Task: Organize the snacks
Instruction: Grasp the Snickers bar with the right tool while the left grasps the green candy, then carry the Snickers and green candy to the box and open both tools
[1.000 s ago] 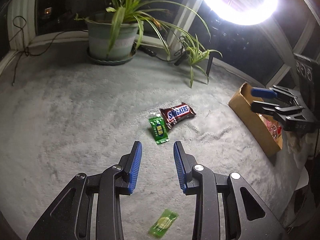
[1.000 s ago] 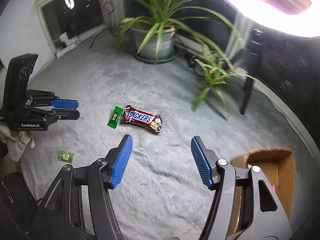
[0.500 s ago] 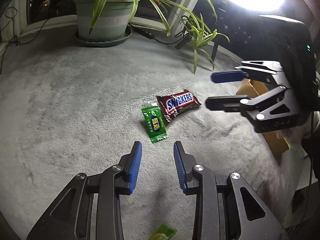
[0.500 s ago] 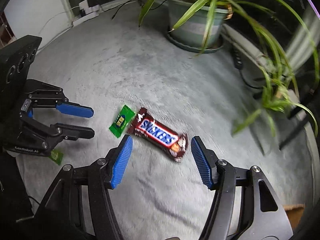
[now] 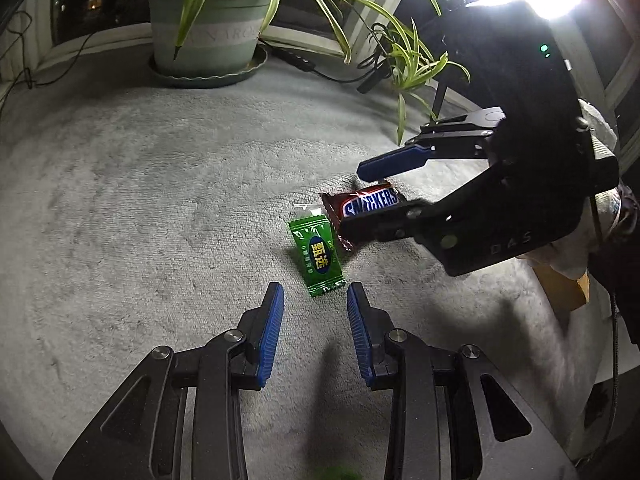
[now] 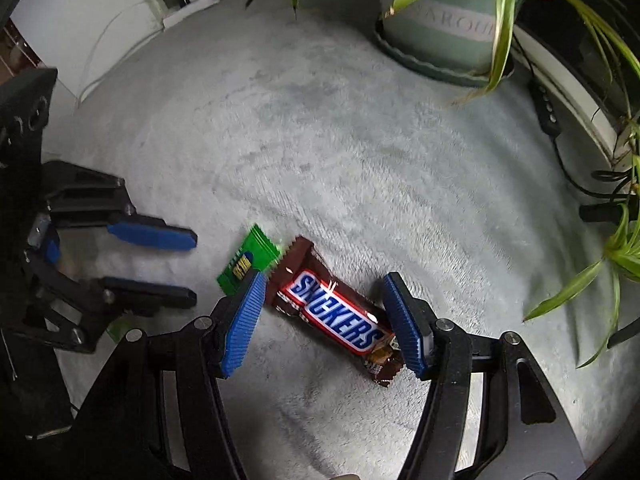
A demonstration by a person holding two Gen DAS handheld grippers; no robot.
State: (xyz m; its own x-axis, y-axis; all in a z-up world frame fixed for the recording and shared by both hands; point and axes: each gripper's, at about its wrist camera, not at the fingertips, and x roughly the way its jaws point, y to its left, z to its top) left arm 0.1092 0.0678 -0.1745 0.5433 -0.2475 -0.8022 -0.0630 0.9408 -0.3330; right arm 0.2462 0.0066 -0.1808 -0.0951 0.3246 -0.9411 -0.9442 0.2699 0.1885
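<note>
A brown Snickers bar (image 6: 336, 312) lies on the grey carpet, touching a small green candy packet (image 6: 248, 260). My right gripper (image 6: 324, 312) is open with its jaws on either side of the Snickers bar, low over it. My left gripper (image 5: 315, 300) is open and empty, its tips just short of the green packet (image 5: 318, 258). In the left wrist view the right gripper (image 5: 356, 196) straddles the Snickers bar (image 5: 370, 202). In the right wrist view the left gripper (image 6: 192, 268) is to the left of the packet.
A potted spider plant (image 5: 208, 36) stands at the back, with a smaller plant (image 5: 412, 64) and cables beside it. A cardboard box (image 5: 560, 288) sits at the right, mostly hidden by the right gripper. Another green packet (image 6: 118, 328) lies behind the left gripper.
Both grippers have moved forward and down toward the snacks. The right gripper now straddles the Snickers bar; the left has closed in on the green packet. Both stay open.
</note>
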